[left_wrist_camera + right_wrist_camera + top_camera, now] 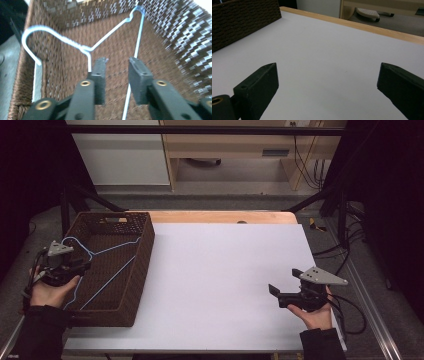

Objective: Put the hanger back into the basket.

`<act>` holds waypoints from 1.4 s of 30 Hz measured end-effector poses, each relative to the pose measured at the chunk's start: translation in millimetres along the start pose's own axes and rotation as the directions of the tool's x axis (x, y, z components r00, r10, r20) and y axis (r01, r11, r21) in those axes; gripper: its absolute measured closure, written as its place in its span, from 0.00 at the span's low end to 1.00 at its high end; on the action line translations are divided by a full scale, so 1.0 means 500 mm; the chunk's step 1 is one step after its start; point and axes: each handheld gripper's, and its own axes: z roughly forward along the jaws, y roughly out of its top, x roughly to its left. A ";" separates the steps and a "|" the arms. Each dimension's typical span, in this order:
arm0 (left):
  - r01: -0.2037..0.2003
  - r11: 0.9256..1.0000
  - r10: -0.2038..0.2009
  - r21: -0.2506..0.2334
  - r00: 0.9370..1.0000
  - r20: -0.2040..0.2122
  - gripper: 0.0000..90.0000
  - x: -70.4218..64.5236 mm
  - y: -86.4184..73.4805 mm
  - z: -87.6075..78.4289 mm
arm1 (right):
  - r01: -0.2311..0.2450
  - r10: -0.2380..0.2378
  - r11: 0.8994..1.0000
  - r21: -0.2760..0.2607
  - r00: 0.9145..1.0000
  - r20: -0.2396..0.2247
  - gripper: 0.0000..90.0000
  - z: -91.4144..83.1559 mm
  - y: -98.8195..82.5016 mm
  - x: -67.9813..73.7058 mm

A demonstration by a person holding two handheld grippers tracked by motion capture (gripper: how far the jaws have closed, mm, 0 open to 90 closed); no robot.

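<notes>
A light blue wire hanger lies inside a brown woven basket at the table's left side. Its hook leans up toward the basket's left rim. My left gripper is over that left rim and points into the basket. In the left gripper view the jaws stand apart; the hanger has its neck just beyond the left jaw, and one wire runs below the gap, with no pad pressing on it. My right gripper is held low over the white table at the right, open wide, with nothing between its fingers.
The white tabletop stretches between the basket and my right hand, with a wooden edge at the far side. The basket's woven walls rise close around my left gripper. Cables trail off the table's right edge.
</notes>
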 end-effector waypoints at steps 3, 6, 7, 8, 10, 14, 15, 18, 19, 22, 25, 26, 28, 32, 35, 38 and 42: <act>0.009 0.996 -0.005 -0.089 0.999 0.043 0.65 -0.018 0.001 -0.023 | -0.001 0.001 1.000 -0.004 1.000 0.000 0.05 -0.001 0.000 0.000; -0.001 0.987 0.014 -0.159 0.996 0.083 0.54 -0.042 0.002 -0.040 | 0.000 0.000 1.000 -0.010 1.000 -0.001 0.05 -0.002 0.000 -0.001; 0.001 0.984 0.017 -0.178 0.995 0.099 0.54 -0.049 0.003 -0.045 | 0.000 0.000 1.000 -0.010 1.000 -0.001 0.05 -0.002 0.000 -0.001; 0.010 0.979 0.014 -0.206 0.993 0.117 0.50 -0.058 0.004 -0.049 | -0.003 0.003 1.000 -0.015 1.000 -0.001 0.05 -0.003 0.001 0.000; 0.026 0.968 0.013 -0.249 0.988 0.154 0.47 -0.072 0.004 -0.057 | -0.003 0.003 1.000 -0.016 1.000 -0.001 0.05 -0.003 0.001 -0.001; 0.027 0.951 0.039 -0.309 0.978 0.206 0.38 -0.103 0.002 -0.066 | -0.004 0.004 1.000 -0.025 1.000 -0.002 0.04 -0.005 0.001 -0.001; 0.029 0.947 0.045 -0.319 0.974 0.221 0.37 -0.111 0.001 -0.067 | -0.004 0.004 1.000 -0.027 1.000 -0.003 0.04 -0.005 0.001 -0.001; 0.043 0.937 0.055 -0.348 0.962 0.267 0.30 -0.134 -0.002 -0.070 | -0.004 0.004 1.000 -0.031 1.000 -0.009 0.04 -0.006 0.001 -0.001; 0.048 0.934 0.058 -0.355 0.958 0.282 0.30 -0.143 -0.004 -0.070 | -0.003 0.003 1.000 -0.030 1.000 -0.008 0.04 -0.006 0.001 -0.001; 0.044 0.928 0.078 -0.370 0.948 0.309 0.24 -0.166 -0.009 -0.069 | -0.002 0.002 0.999 -0.033 1.000 -0.011 0.04 -0.007 0.001 -0.001; 0.030 0.925 0.101 -0.379 0.942 0.320 0.18 -0.188 -0.013 -0.066 | -0.002 0.002 0.999 -0.036 1.000 -0.013 0.04 -0.007 0.001 -0.001; 0.020 0.924 0.118 -0.382 0.935 0.334 0.16 -0.203 -0.018 -0.060 | -0.004 0.004 0.999 -0.038 1.000 -0.013 0.04 -0.007 0.000 0.000; 0.005 0.927 0.133 -0.375 0.931 0.339 0.16 -0.218 -0.021 -0.052 | -0.003 0.003 0.999 -0.040 1.000 -0.015 0.04 -0.007 0.000 0.000; -0.014 0.929 0.152 -0.371 0.926 0.346 0.13 -0.239 -0.023 -0.044 | -0.004 0.003 0.999 -0.044 1.000 -0.017 0.04 -0.007 -0.002 -0.001; -0.024 0.929 0.166 -0.370 0.919 0.357 0.13 -0.255 -0.026 -0.042 | -0.009 0.008 0.999 -0.047 1.000 -0.018 0.04 -0.007 -0.002 0.000; -0.027 0.928 0.173 -0.372 0.914 0.366 0.12 -0.264 -0.028 -0.041 | -0.012 0.011 0.999 -0.045 1.000 -0.027 0.04 -0.003 -0.004 0.002; -0.028 0.930 0.175 -0.365 0.910 0.376 0.12 -0.268 -0.031 -0.032 | -0.008 0.007 0.999 -0.041 1.000 -0.029 0.04 -0.001 -0.005 0.002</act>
